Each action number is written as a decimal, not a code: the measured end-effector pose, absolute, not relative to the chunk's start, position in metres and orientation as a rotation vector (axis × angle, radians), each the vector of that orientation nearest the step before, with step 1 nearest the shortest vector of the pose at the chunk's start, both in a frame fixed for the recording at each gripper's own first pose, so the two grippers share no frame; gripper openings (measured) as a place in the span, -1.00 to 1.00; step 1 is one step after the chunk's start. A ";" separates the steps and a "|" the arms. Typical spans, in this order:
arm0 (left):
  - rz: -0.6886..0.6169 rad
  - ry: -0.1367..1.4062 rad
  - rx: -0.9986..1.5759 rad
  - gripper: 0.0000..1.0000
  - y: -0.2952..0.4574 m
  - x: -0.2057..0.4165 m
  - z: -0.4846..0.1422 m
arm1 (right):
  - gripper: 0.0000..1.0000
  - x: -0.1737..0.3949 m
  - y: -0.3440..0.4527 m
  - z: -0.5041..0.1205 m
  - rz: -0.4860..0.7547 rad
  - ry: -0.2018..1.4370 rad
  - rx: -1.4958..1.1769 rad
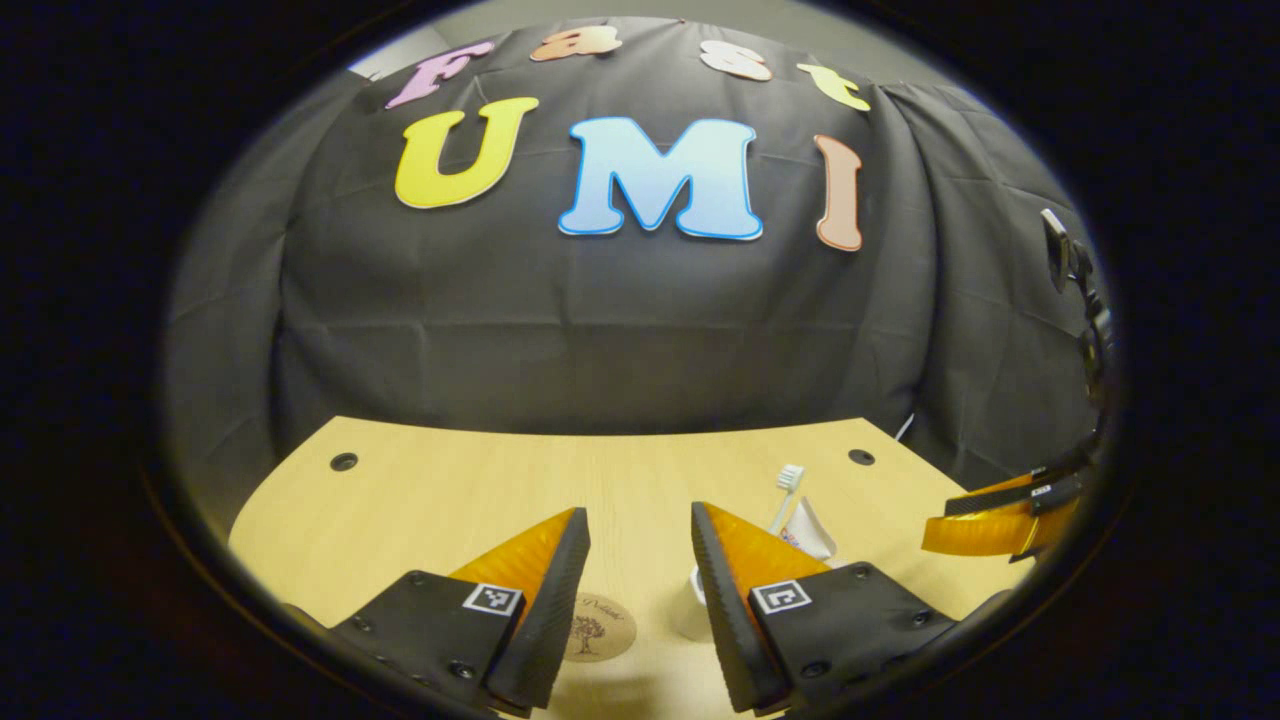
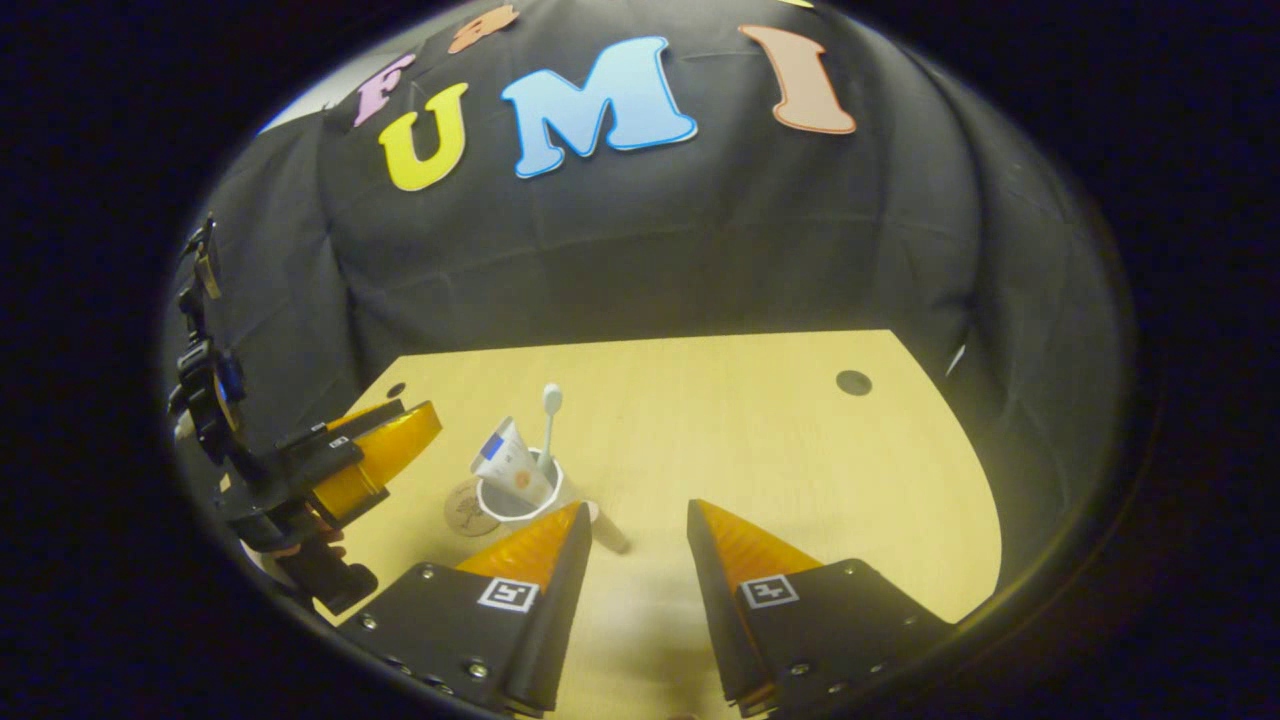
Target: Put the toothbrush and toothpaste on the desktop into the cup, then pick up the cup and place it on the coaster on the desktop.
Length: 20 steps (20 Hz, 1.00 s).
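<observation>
Standing loaded, the cup (image 2: 520,497) held toothbrush (image 2: 549,415) and toothpaste (image 2: 508,460), just beside the coaster (image 2: 466,510) at its eight o'clock. The right gripper (image 2: 637,540) gaped wide and empty; the left gripper (image 1: 640,555) likewise, over the coaster. A careless grab risked tipping that top-heavy cup and spilling both.

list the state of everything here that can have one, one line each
white plastic cup: upright on the light wooden desktop, beside the coaster, not on it
white toothbrush: standing in the cup, head up
white toothpaste tube: leaning in the cup
round brown coaster: flat on the desktop, nothing on it
left gripper: jaws open, empty
right gripper: jaws open, empty
</observation>
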<state>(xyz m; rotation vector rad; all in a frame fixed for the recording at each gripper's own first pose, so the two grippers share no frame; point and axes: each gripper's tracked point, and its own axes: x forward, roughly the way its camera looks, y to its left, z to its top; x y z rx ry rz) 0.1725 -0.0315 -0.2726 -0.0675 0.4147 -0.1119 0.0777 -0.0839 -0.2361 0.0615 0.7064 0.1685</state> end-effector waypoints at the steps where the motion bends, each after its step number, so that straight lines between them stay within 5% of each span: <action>1: -0.106 0.420 -0.067 0.38 -0.027 0.168 -0.270 | 0.17 0.080 -0.082 -0.236 0.194 0.714 0.042; 5: -0.073 0.427 -0.076 0.43 -0.009 0.148 -0.258 | 0.19 0.087 -0.071 -0.243 0.319 0.758 -0.075; 9: -0.024 0.449 -0.096 0.86 0.013 0.123 -0.254 | 0.17 0.089 -0.058 -0.258 0.480 0.828 -0.220; 20: 0.171 0.512 -0.125 0.86 0.089 0.050 -0.257 | 0.17 0.101 -0.053 -0.294 0.704 0.972 -0.475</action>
